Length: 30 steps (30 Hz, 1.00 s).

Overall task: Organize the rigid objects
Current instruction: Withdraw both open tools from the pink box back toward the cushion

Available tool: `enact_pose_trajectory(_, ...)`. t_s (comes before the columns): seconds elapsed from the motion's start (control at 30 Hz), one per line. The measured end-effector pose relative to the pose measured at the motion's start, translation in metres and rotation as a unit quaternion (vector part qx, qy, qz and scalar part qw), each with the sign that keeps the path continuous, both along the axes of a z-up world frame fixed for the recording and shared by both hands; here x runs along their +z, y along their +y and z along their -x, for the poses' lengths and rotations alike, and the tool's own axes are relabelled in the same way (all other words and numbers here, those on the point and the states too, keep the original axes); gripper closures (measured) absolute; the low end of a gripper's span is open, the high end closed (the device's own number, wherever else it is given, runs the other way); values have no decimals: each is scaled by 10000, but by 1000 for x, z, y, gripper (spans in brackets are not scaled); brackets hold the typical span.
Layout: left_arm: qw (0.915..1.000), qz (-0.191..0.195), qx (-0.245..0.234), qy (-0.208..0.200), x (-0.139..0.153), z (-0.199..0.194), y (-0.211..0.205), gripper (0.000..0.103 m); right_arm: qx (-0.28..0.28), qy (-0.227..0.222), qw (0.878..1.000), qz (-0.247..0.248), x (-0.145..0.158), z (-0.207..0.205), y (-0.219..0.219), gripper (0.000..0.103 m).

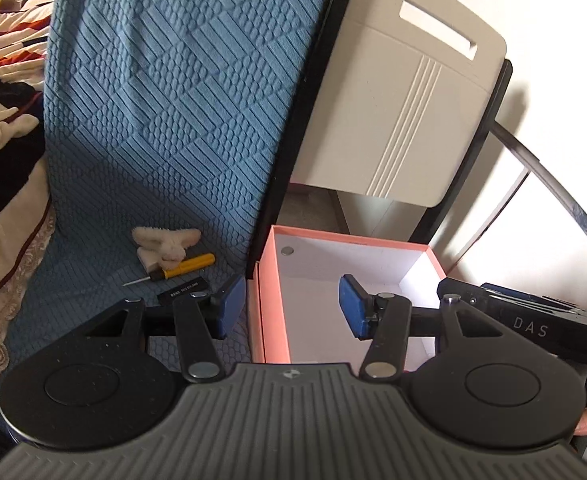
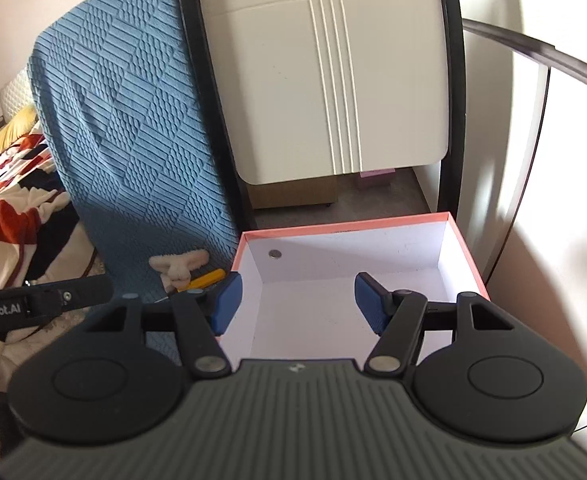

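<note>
Screwdriver [image 1: 181, 268] with its yellow handle is lying on the blue cover [image 1: 165, 100], near the edge that meets the pink box [image 1: 273, 320]. Touching it on the far side is sitting a white fuzzy toy [image 1: 165, 246], and a small black bar [image 1: 183, 293] is lying just beside it on the near side. Left gripper [image 1: 291, 308] is hanging spread and empty over the box's left wall. Right gripper [image 2: 298, 300] is hanging spread and empty over the white inside of the box, where a small round disc [image 2: 275, 254] is showing on the far wall.
</note>
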State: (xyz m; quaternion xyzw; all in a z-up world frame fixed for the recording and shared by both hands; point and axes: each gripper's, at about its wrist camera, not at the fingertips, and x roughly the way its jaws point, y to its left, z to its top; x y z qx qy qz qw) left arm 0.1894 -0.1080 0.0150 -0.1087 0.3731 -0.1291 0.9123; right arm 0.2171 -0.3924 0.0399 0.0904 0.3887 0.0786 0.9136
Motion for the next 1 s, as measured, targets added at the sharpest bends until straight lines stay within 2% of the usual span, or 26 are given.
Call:
enact_pose_trajectory(0.07,9999,-33,75,-136,7,6,13,44,50,-96,9999,12,7,4,11,38)
enact_pose_trajectory(0.17,9993,1,182,-318,14,14,33,37,138,-192,9997,16,14,12,29,38)
enact_pose_trajectory(0.3,9988,34,328,-374,10,22,58,36,320,-215,9992,95,12,22,56,38)
enact_pose_trajectory(0.7,9980,30,499,-381,-30,40,111,36,817,-228,9963,138,-14,49,127,38)
enact_pose_trajectory(1.0,9984,99,559,-1,-70,37,140,36,860,-25,9963,66,-51,64,158,38)
